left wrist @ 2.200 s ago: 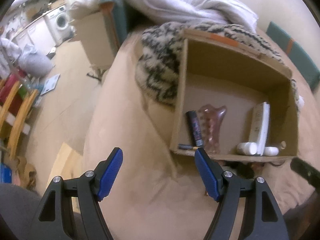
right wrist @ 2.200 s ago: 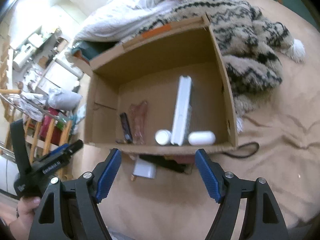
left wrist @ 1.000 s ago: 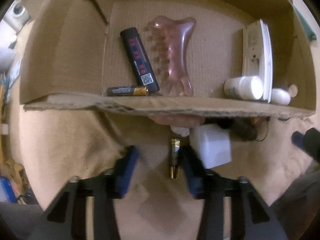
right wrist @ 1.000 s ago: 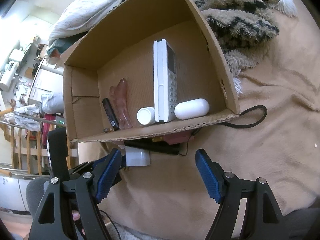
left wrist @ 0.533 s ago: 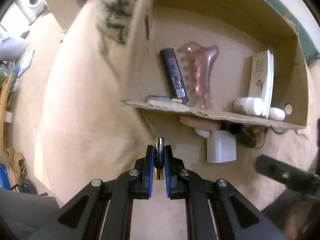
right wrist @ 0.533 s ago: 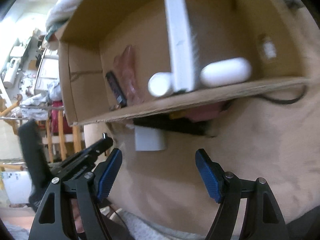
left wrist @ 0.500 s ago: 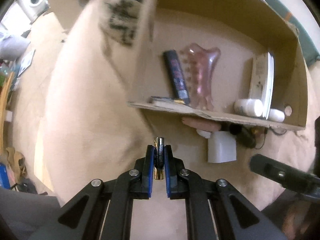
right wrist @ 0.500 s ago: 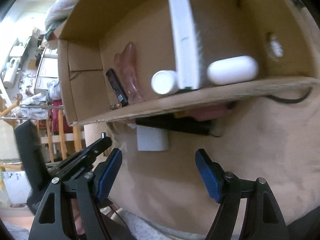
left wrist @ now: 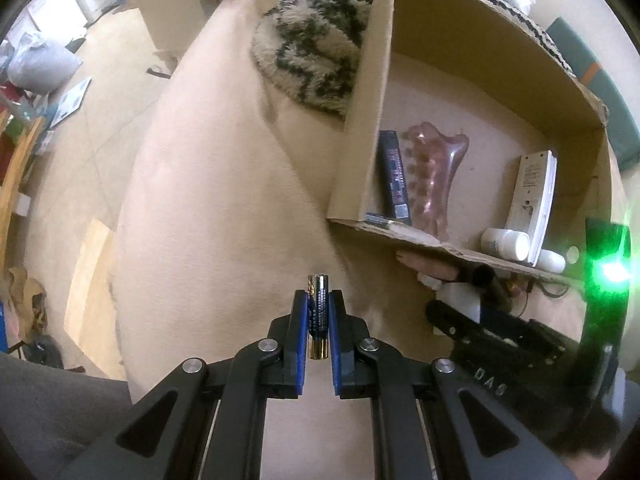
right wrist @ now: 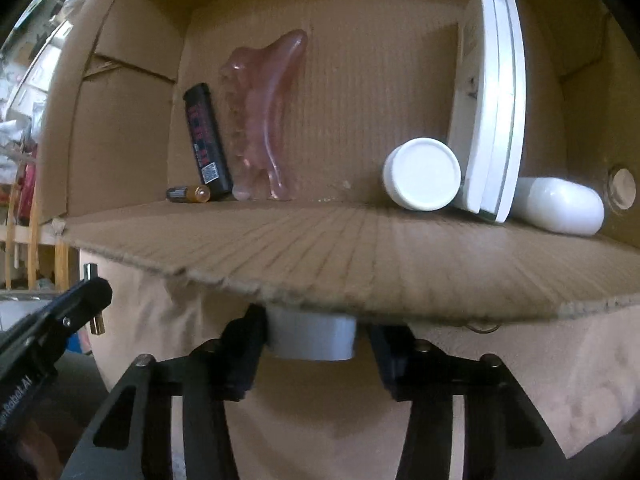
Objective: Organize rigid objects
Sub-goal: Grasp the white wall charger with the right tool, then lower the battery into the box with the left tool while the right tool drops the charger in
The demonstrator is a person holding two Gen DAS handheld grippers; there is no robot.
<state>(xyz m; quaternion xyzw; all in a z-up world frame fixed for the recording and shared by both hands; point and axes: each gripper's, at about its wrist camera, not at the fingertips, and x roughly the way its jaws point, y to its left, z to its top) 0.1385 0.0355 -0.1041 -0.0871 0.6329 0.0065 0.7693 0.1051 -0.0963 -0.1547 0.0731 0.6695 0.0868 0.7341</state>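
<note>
Left tongs (left wrist: 318,318): clamped on a battery (left wrist: 318,312), dark with gold ends, which stands lengthwise between the blue pads, left of the cardboard box (left wrist: 372,92) and clear of the beige bed cover (left wrist: 224,208).
Change: a second ago that battery lay on the cover in front of the box; now it is lifted.
Box contents, left to right: second battery (right wrist: 188,194), black lighter (right wrist: 206,144), ribbed translucent pink comb (right wrist: 264,120), round white-capped bottle (right wrist: 422,174), flat white remote on edge (right wrist: 494,100), smooth white capsule (right wrist: 558,206).
Right tongs (right wrist: 312,338): jaws have just been closing around a white block (right wrist: 310,338) under the box's front flap; contact cannot be told.
</note>
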